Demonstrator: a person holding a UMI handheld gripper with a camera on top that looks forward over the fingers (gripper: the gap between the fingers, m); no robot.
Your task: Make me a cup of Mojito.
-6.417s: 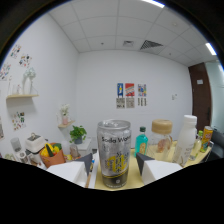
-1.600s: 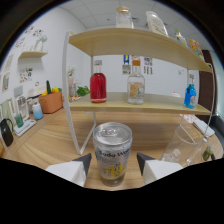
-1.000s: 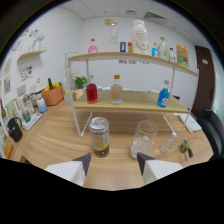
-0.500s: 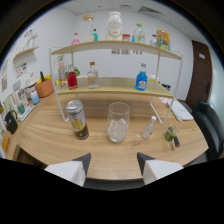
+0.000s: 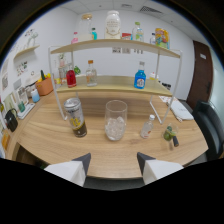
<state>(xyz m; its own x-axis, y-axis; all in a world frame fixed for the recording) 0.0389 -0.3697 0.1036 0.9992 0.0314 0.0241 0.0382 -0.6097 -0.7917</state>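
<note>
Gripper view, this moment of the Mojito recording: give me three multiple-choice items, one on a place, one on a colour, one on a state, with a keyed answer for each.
1. Where does the can stand?
A. On the upper shelf
B. On the counter, beside the glass
C. Between the tool's fingers

2. What colour is the liquid in the bottle at the lower shelf's right part?
A. Blue
B. Red
C. Clear

3. What is the state of the tool?
A. Shut on the can
B. Shut on the glass
C. Open, holding nothing

Answers:
1. B: the can rests upright on the wooden counter, next to the glass, beyond the fingers.
2. A: that bottle shows bright blue under a pale cap.
3. C: both fingers stand apart with bare counter between them.
</note>
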